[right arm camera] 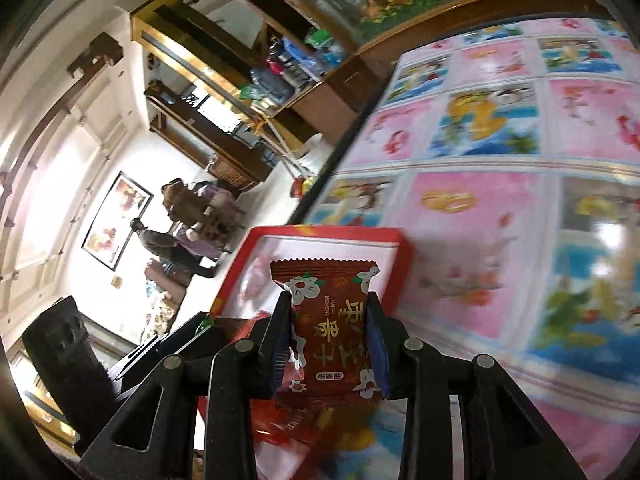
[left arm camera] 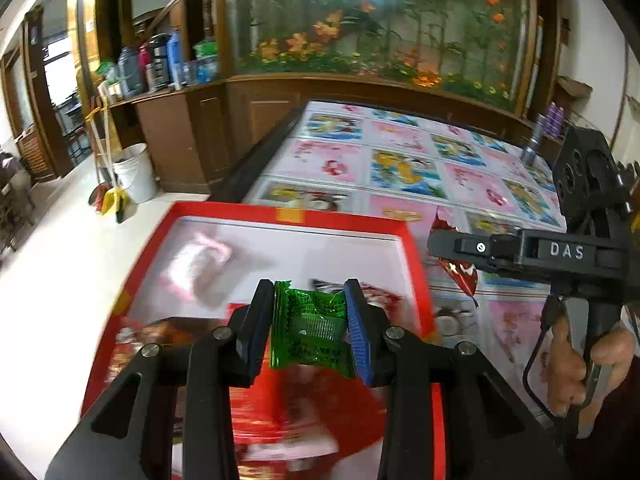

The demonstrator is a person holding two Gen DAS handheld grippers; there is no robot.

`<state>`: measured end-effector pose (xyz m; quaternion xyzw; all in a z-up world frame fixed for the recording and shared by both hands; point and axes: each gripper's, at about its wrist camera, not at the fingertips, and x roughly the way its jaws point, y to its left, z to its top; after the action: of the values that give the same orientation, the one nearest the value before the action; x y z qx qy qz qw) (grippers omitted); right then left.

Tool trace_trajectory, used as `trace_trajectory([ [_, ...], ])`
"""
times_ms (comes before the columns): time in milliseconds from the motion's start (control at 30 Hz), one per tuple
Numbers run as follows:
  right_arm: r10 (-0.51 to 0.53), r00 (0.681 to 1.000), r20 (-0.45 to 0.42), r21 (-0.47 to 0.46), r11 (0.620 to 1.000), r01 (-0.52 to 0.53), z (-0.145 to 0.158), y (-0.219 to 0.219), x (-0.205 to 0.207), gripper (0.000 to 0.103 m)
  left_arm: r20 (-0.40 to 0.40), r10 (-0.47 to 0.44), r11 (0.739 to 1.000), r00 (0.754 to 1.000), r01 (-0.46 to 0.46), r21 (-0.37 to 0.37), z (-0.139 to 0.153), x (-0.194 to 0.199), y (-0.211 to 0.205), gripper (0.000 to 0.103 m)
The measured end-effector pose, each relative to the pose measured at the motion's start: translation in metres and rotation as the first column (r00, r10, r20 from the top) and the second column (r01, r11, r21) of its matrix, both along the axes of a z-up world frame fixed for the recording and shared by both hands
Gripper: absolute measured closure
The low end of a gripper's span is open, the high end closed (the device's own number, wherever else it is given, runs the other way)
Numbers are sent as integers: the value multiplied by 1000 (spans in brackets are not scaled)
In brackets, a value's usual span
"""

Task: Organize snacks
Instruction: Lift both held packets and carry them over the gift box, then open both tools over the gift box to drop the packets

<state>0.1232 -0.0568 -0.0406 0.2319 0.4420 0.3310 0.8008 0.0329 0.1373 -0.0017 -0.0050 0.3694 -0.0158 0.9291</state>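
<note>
My left gripper (left arm camera: 308,308) is shut on a green snack packet (left arm camera: 310,330) and holds it above a red box with a white floor (left arm camera: 414,256). Several blurred snacks lie in the box, among them a pink-white one (left arm camera: 200,264). My right gripper (right arm camera: 329,320) is shut on a brown-red snack packet with white flowers (right arm camera: 334,328), held above the table beside the red box (right arm camera: 394,236). The right gripper also shows in the left wrist view (left arm camera: 456,258), right of the box, with the red packet hanging below it.
The box sits on a table with a pink and blue cartoon cover (left arm camera: 404,160). A silver flashlight (left arm camera: 532,144) stands at the table's far right. A wooden cabinet with a fish tank (left arm camera: 380,20) stands behind. A white bucket (left arm camera: 134,172) is on the floor at left.
</note>
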Motion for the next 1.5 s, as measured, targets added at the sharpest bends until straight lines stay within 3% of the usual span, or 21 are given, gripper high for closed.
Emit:
trace_trajectory([
  [300,88,996,11,-9,996,-87,-6,69,-11,69,10,59,998,998,-60,31,-10,-5,31,70],
  [467,113,993,37,-77,991,-110,-9,92,-20,69,21,89,994,996,-90,62,-16,-5,39,70],
  [833,91,989,116,-184,981,-69,-7,96,-32,63,25,131,980,991,-133,145,-26,-2,40,66],
  [1000,71,983,166,-220,975,-33,-1,91,-35,49,41,158,970,987,-163,178,-24,-5,41,62],
  [1067,62,981,186,-221,975,-20,2,88,-35,49,46,167,966,985,-173,193,-23,-6,40,53],
  [1100,54,980,191,-214,977,-12,3,85,-34,49,50,177,963,983,-183,195,-22,-8,41,42],
  [1233,-12,982,187,-160,986,42,8,61,-27,48,75,196,963,978,-206,175,-12,-15,42,23],
  [1333,-83,980,181,-137,985,109,12,40,-24,45,95,190,966,977,-203,160,-2,-21,38,20],
  [1500,-148,962,231,-183,964,192,23,8,-37,40,94,131,980,987,-144,139,7,-26,13,20],
])
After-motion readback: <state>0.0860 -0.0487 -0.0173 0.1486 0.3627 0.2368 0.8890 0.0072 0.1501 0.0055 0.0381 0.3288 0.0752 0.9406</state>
